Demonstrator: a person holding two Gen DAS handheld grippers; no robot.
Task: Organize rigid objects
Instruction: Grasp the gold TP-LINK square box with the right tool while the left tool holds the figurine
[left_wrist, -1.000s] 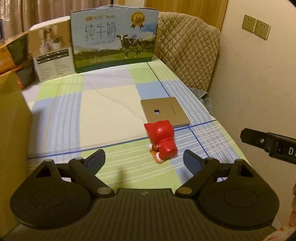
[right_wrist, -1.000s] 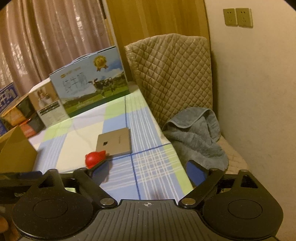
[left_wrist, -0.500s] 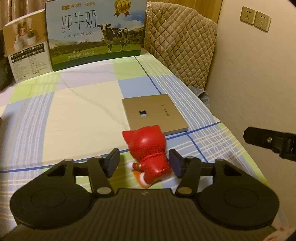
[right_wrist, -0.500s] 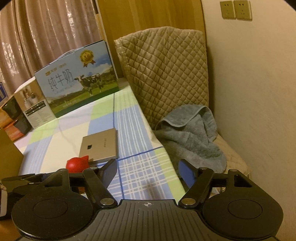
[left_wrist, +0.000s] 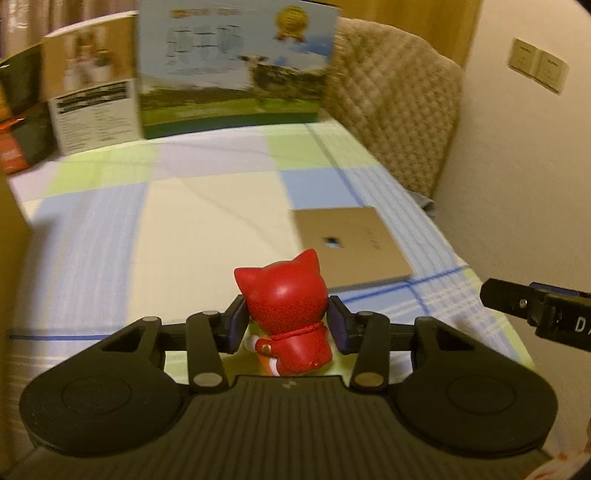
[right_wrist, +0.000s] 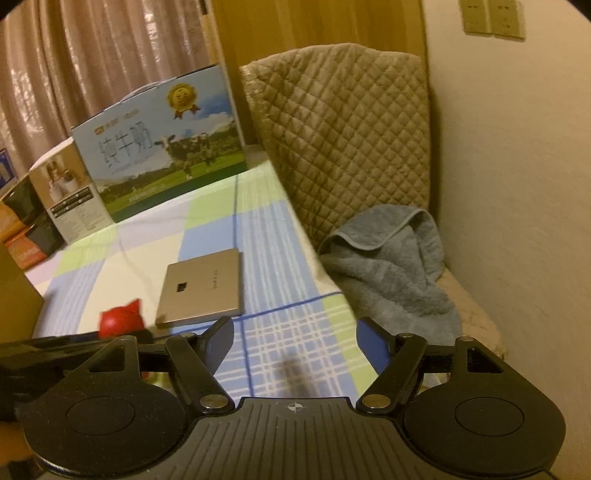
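Red cat figurine (left_wrist: 286, 317) stands upright between the left gripper (left_wrist: 287, 325) pads, which press its sides; its ears point up and its back faces the camera, above the checked tablecloth (left_wrist: 207, 206). Just beyond lies a flat tan box (left_wrist: 351, 243). The right gripper (right_wrist: 295, 339) hangs spread wide, holding nothing.

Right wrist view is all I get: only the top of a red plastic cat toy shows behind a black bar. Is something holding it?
Observer: Yes. The left gripper has its blue pads against both sides of the red plastic cat toy.
Operator: Is the toy upright?
Observer: It is, ears up, its back to the left camera.
Operator: What lies past it?
Observer: The flat tan square box, apart from the toy, on the checked tablecloth.
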